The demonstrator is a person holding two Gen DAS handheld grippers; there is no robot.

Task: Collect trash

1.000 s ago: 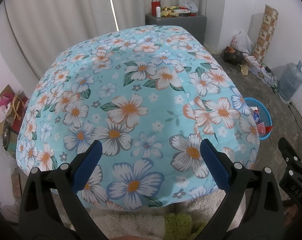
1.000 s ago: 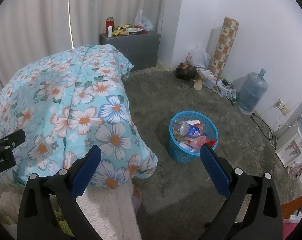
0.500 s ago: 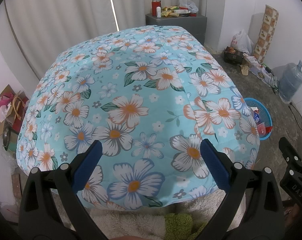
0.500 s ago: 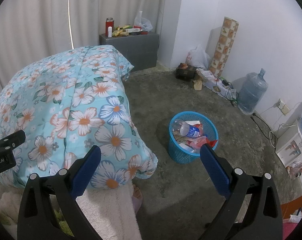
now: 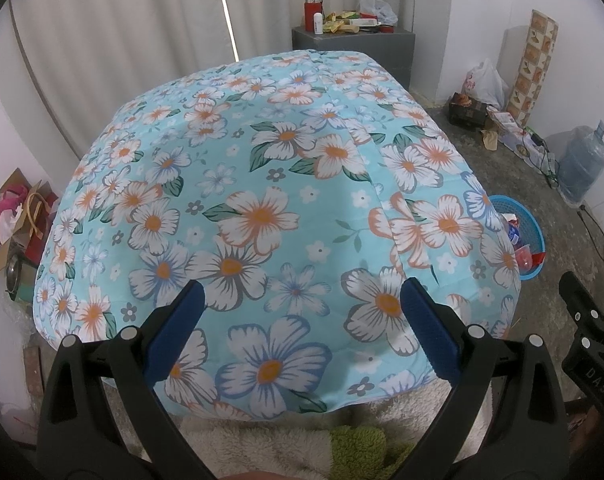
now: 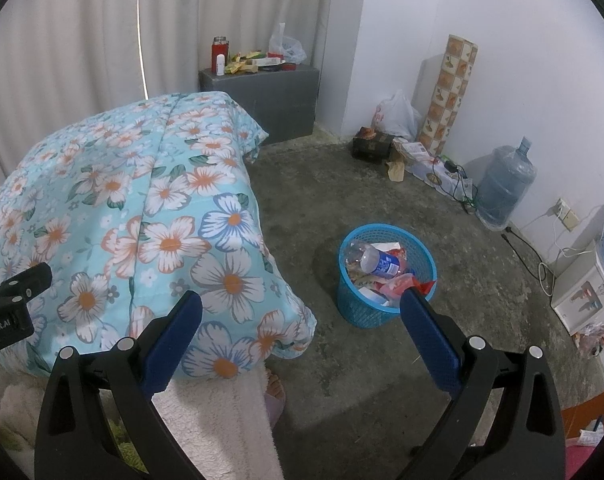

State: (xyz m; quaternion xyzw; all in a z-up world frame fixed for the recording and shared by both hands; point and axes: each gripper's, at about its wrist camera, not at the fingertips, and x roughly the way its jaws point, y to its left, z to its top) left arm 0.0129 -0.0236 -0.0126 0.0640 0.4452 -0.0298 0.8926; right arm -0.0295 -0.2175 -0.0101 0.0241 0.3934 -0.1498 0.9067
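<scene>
Your left gripper hangs over the near end of the bed, its blue pads spread wide with nothing between them, only the floral quilt below. Your right gripper is held out past the quilt's near right corner, above the concrete floor, and its fingers are also wide apart and empty.

The trash you are collecting sits in the blue basket on the floor, just off the bed's right side near its foot end. A clear plastic bottle with a blue label lies tilted across the top of the basket, and red and white wrappers are packed beside it, one red piece poking over the rim. From your left camera the same basket shows only in part, behind the quilt's right edge.

A cream fleece blanket hangs down under the quilt's near edge. At the head end of the bed, a grey cabinet stands against the curtain, with a red flask, packets and a plastic bag on its top. Along the right wall you have a white plastic bag, a patterned roll standing upright, and a large water jug; cables run across the floor beside it.
</scene>
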